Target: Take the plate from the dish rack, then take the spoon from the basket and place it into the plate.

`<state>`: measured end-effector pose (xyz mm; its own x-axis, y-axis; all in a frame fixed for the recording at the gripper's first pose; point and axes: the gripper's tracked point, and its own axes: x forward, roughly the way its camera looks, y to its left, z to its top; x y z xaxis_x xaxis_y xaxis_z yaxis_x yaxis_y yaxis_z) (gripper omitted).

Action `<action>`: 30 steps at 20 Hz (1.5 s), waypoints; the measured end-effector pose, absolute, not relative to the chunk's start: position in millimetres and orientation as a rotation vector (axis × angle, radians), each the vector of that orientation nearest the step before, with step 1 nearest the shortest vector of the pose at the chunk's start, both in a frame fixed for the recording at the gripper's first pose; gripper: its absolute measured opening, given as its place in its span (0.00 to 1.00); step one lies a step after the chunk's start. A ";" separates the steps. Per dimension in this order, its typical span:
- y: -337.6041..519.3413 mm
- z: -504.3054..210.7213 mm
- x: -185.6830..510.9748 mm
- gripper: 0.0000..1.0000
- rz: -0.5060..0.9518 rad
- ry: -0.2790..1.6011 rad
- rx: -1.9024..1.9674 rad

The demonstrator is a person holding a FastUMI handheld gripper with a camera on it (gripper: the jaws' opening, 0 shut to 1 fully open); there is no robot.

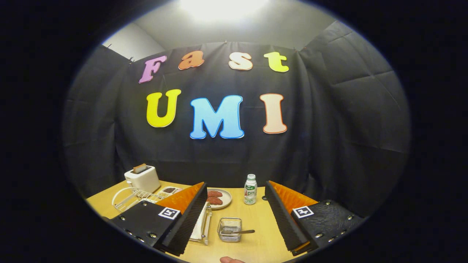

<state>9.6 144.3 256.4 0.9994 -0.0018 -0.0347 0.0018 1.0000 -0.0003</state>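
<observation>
tongs held wide over the desk, plate not yet taken

gripper view: nearest the camera, a fingertip [231, 260] shows just above the near edge of the desk [259, 219], and the tongs [236, 215] are spread wide apart, released and holding nothing. between their fingers sits the small wire basket [229, 229], with the spoon [239, 231] lying in it, handle poking out towards the right finger. the dish rack [133, 198] stands beyond the left finger, beside a white toaster [142, 178]; a clear tray-like piece [203, 228] lies right by that finger. whether the task's plate stands in the rack i cannot tell. a plate with food [218, 198] and a small bottle [250, 189] sit further ahead between the fingers.

the plate comes first, so the tongs should likely swing left to the rack, come in level with the plate's rim, and clench on the rim only.

the tongs are raised above the desk, pointing forward and roughly level.
</observation>
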 end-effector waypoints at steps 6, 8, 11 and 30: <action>207.4 247.3 30.8 0.96 0.056 0.164 -0.009; 219.9 243.3 40.8 0.96 0.059 0.198 -0.006; 242.9 225.1 56.2 0.96 0.069 0.297 0.001; 292.9 126.9 138.1 0.87 -0.134 0.902 -0.128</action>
